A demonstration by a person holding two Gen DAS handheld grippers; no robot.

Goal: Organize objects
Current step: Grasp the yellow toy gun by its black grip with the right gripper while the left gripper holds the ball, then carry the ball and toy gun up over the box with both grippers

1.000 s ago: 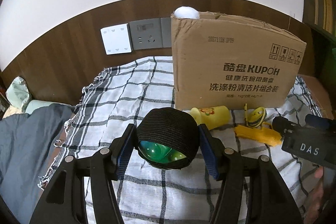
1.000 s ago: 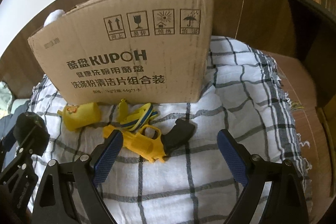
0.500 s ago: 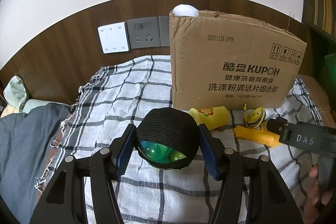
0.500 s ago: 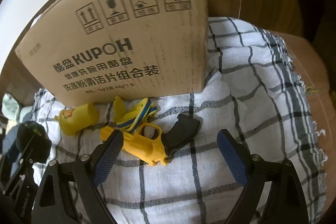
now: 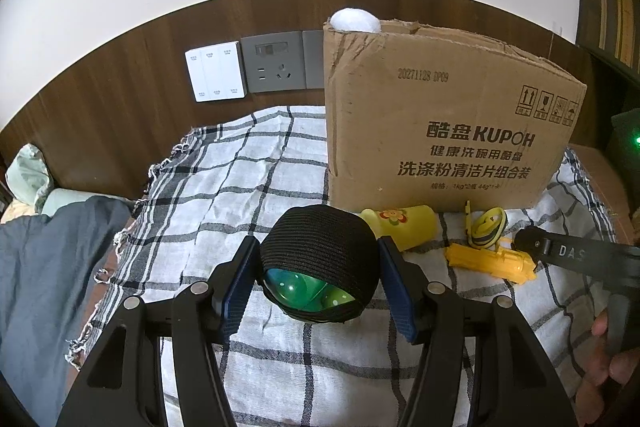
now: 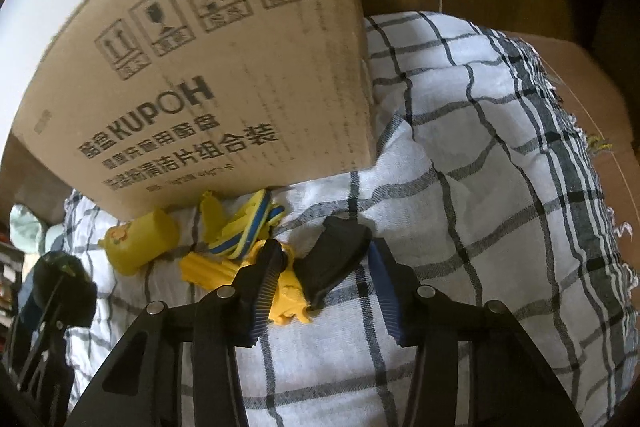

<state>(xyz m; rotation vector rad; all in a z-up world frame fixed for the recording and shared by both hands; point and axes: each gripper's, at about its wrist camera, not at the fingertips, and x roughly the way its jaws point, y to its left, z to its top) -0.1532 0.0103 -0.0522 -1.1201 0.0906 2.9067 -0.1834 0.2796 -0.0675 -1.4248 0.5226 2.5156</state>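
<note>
My left gripper (image 5: 316, 267) is shut on a ball in black mesh (image 5: 320, 243), its green shell showing underneath, held just above the checked cloth (image 5: 240, 187). My right gripper (image 6: 324, 259) is closing its jaws around a yellow toy gun (image 6: 288, 293) with a black grip. One pad lies against the yellow body, the other against the black grip. The gun lies on the cloth in front of the cardboard box (image 6: 208, 87). In the left wrist view the toy gun (image 5: 488, 261) shows at the right, with a right gripper's finger over its rear end.
A yellow cup (image 5: 404, 225) lies on its side beside a yellow and blue striped toy (image 5: 488, 227), both against the tall open box (image 5: 440, 131). Something white (image 5: 354, 21) pokes out of the box top. Wall switches (image 5: 214, 71) and grey-blue bedding (image 5: 48, 267) are at the left. A hand (image 5: 612, 359) shows at the right edge.
My right gripper has come down and forward onto the toy gun and its jaws have narrowed from wide open to hugging it. The left gripper and ball have stayed put.
</note>
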